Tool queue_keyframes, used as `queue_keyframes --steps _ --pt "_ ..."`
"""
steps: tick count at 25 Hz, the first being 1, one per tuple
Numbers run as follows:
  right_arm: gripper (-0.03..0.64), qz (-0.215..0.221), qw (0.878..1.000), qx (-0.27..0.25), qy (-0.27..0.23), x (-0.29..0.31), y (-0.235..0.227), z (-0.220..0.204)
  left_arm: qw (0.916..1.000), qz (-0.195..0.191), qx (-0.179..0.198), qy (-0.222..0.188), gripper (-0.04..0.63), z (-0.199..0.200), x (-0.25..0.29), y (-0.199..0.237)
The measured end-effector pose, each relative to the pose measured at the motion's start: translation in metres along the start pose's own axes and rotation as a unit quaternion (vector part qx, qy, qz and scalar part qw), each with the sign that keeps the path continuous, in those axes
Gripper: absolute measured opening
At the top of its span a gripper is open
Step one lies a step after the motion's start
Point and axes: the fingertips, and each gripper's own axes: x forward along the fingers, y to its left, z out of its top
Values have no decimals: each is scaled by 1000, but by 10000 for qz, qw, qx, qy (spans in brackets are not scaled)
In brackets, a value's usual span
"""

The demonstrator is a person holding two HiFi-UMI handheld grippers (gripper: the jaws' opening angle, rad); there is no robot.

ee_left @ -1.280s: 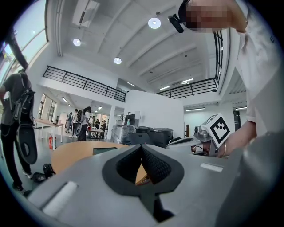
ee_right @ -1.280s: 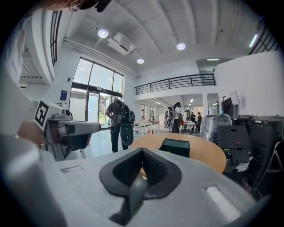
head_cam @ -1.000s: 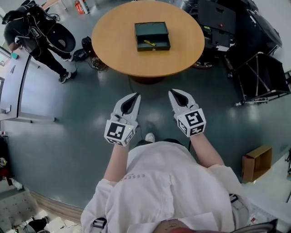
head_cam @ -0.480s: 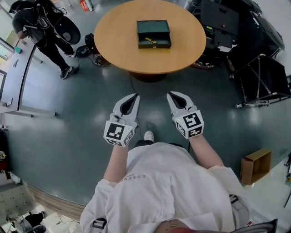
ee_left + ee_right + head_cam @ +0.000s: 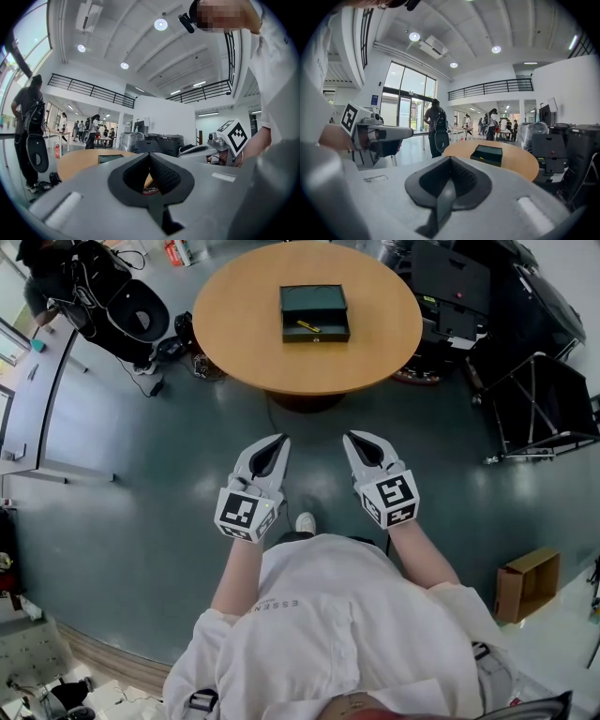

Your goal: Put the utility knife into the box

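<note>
A dark green box (image 5: 314, 313) lies open on the round wooden table (image 5: 375, 343), far ahead of me. A yellow utility knife (image 5: 307, 327) rests inside its front half. Both grippers hang over the grey floor, well short of the table. My left gripper (image 5: 280, 438) is shut and holds nothing. My right gripper (image 5: 349, 437) is also shut and empty. The right gripper view looks past the closed right gripper (image 5: 450, 158) to the box (image 5: 487, 154). In the left gripper view the closed left gripper (image 5: 149, 154) hides part of the table (image 5: 79, 161).
A person with a backpack (image 5: 98, 287) stands at the far left by a long counter (image 5: 33, 390). Black folded frames and cases (image 5: 544, 399) crowd the right side. A cardboard box (image 5: 528, 579) sits on the floor at the lower right. My shoe (image 5: 306, 522) shows between the grippers.
Both grippers and the box have stayed almost still. The person with the backpack has shifted toward the top left corner.
</note>
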Motion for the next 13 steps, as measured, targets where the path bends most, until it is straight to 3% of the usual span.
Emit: queue_keyframes --steps 13 --pt "-8 -59 10000 11 -22 2 -9 6 10000 -25 36 -11 8 5 7 -2"
